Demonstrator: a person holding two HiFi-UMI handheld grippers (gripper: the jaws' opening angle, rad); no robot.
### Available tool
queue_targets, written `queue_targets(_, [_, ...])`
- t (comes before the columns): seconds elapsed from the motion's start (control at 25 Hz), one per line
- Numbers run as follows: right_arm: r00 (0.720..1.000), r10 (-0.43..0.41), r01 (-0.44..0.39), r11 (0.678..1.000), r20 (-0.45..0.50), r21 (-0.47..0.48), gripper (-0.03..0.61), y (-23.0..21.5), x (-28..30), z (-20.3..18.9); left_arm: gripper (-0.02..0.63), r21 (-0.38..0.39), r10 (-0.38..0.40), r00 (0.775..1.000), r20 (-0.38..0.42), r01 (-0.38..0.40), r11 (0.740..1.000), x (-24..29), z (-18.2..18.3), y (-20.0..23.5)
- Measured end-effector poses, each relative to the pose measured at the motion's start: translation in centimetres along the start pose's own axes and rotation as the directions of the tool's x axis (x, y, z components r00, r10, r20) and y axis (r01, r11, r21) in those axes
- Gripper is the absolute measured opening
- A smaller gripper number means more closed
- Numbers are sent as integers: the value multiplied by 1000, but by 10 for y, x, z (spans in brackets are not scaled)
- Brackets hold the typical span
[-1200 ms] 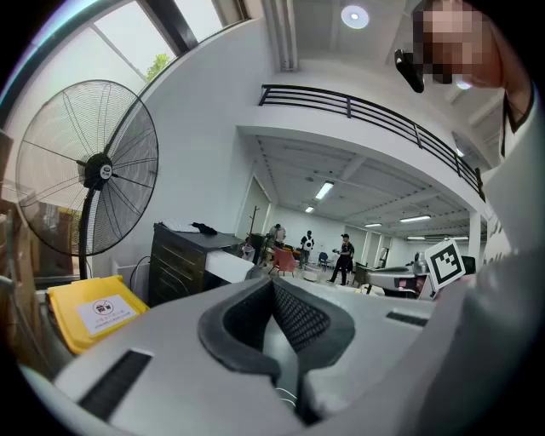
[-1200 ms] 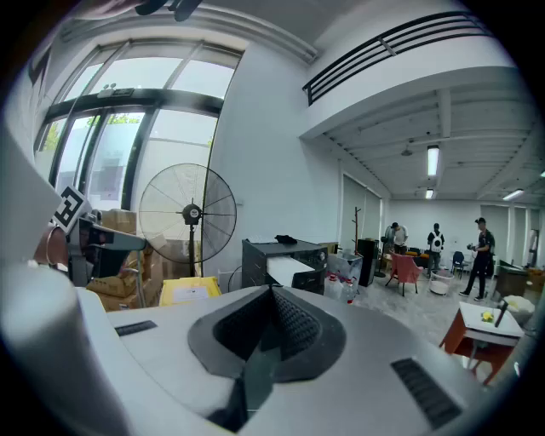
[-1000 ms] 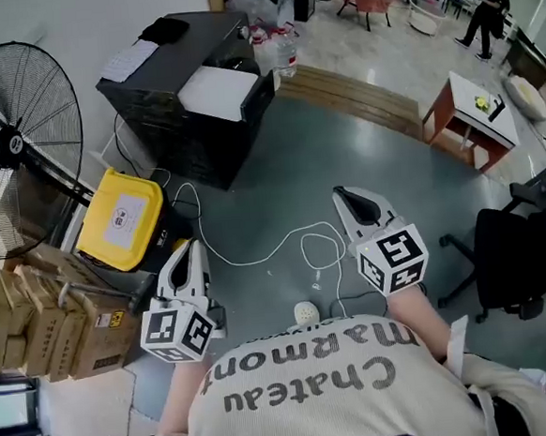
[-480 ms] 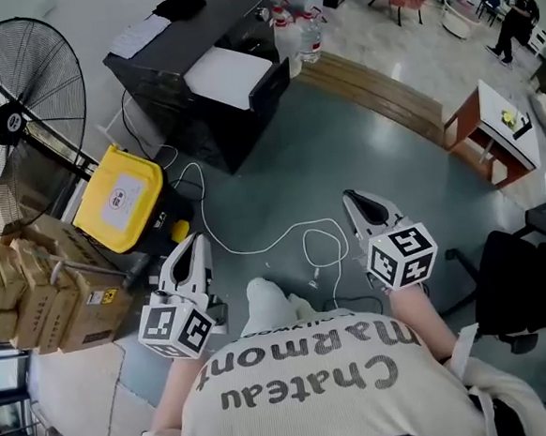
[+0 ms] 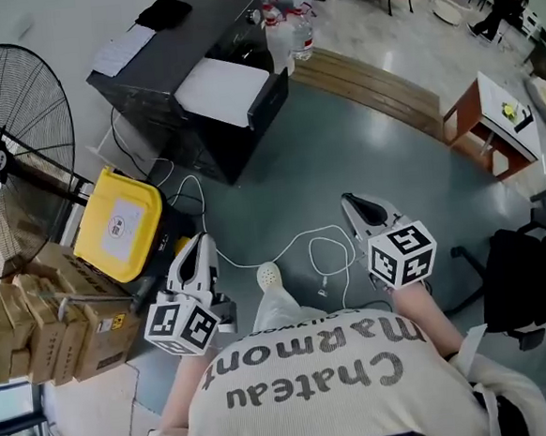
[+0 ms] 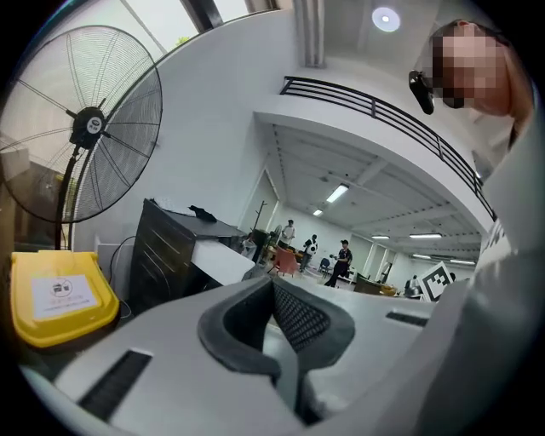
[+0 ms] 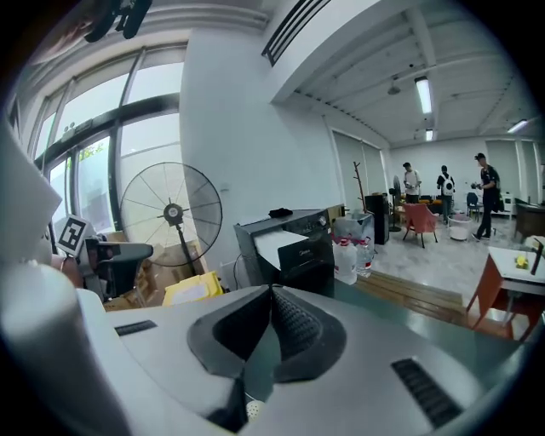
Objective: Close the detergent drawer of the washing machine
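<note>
Head view first: you've stepped in since 1 second back. Your white perforated shoe (image 5: 269, 277) now pokes out beside the looping white cable (image 5: 299, 243) on the grey-green floor (image 5: 362, 149), and the 2 grippers sit a bit lower. The left gripper (image 5: 198, 245) and right gripper (image 5: 349, 202) both point towards the boxy black washing machine with the white lid (image 5: 196, 82), which is still well apart from both. The dark slab jutting off its near corner is probably the detergent drawer (image 5: 268, 92), still out, though I can't tell for sure from here.

Left gripper view: the jaws are pressed together with nothing between them. The machine sits beyond the tips, right of the yellow plastic bin (image 6: 55, 298) and the big black pedestal fan (image 6: 85, 128).

Right gripper view: same deal, jaws closed on nothing, machine almost dead ahead. So you're only on the approach with no contact yet. My guess is a push with closed tips finishes it.
</note>
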State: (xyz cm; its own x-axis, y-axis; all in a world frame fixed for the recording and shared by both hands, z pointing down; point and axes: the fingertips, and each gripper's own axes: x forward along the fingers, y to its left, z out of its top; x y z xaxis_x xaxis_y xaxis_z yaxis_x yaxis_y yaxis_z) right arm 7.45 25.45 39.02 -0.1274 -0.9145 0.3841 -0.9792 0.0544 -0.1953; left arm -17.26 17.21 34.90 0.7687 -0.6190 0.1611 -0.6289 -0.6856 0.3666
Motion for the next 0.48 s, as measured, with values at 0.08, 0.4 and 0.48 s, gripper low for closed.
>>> queue_targets(0.08, [1000, -5, 5, 1000, 5, 3, 29, -3, 19, 14, 8, 15, -12, 1000, 11, 12, 1000, 18, 14, 11])
queue_targets(0.4, [997, -21, 23, 999, 72, -30, 29, -11, 93, 85, 8, 77, -49, 997, 64, 44, 996, 77, 79, 56])
queue_targets(0.48, [994, -27, 30, 999, 106, -26, 29, -13, 109, 104, 8, 84, -60, 994, 89, 52, 995, 86, 97, 69])
